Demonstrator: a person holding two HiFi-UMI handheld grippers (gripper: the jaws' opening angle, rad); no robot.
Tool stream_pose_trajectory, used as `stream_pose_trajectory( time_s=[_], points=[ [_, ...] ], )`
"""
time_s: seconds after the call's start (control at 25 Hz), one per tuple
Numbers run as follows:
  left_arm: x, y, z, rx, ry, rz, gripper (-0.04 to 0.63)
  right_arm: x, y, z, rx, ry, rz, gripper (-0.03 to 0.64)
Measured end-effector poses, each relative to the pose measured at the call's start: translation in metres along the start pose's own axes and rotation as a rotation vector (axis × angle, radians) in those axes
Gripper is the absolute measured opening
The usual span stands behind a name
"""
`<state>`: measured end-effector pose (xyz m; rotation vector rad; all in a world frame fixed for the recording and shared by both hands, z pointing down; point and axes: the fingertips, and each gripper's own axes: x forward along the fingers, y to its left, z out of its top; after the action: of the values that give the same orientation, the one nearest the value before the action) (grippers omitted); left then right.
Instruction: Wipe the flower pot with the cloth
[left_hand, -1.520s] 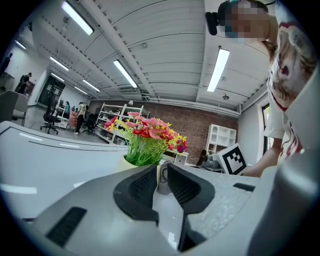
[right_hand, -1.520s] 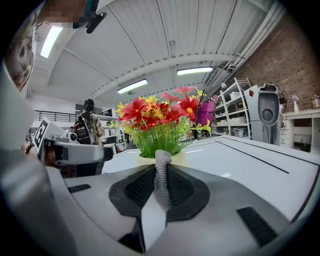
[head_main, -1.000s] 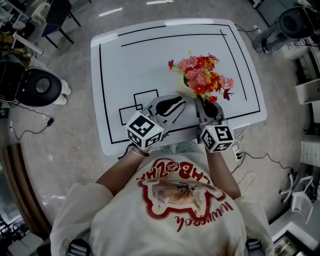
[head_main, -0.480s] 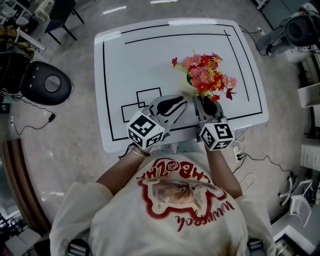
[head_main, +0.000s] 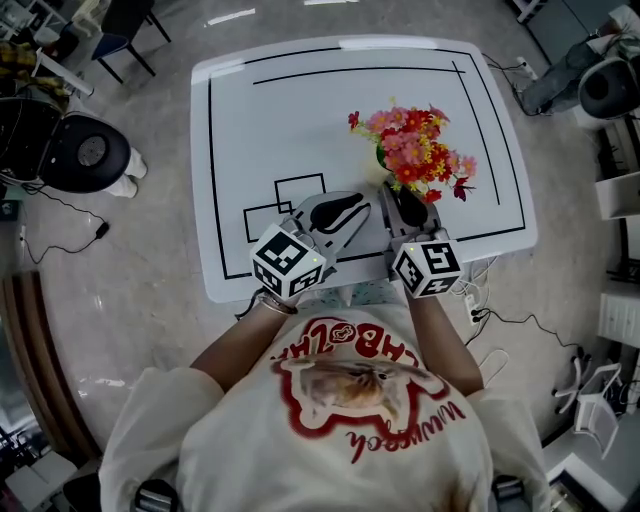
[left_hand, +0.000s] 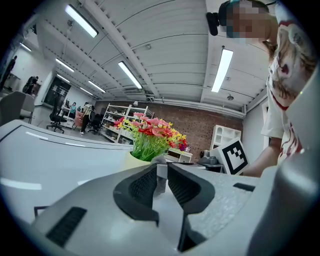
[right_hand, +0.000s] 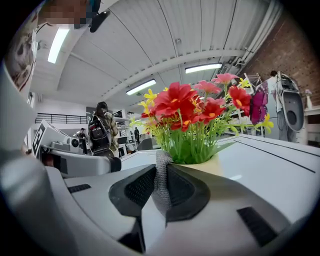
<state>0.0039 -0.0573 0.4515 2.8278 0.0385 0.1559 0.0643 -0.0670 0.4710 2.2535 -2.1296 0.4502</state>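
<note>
Where the pale flower pot (right_hand: 212, 165) stands upright on the far right part of the white table (head_main: 260, 120), mouth up and long axis vertical beneath red and pink flowers (head_main: 415, 150), we judge its near wall the face to wipe. It lies straight ahead of the right gripper (right_hand: 161, 167), just beyond the tips, whose jaws pinch a grey cloth (right_hand: 160, 192). The left gripper (left_hand: 161, 170), alongside and farther from the pot, is closed on a grey strip (left_hand: 159, 184), seemingly cloth too.
</note>
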Motion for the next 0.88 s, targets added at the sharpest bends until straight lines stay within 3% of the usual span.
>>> stream_pose_trajectory(
  time_s=[0.64,0.88],
  points=[
    [-0.016,0.011,0.000,-0.011,-0.011,0.046,0.072,0.020,0.018,0.004,0.014,-0.008,0.010,0.052],
    [-0.024,0.021,0.000,-0.011,-0.021,0.070,0.072,0.031,0.030,0.007,0.033,-0.004,0.070,0.052]
  ],
)
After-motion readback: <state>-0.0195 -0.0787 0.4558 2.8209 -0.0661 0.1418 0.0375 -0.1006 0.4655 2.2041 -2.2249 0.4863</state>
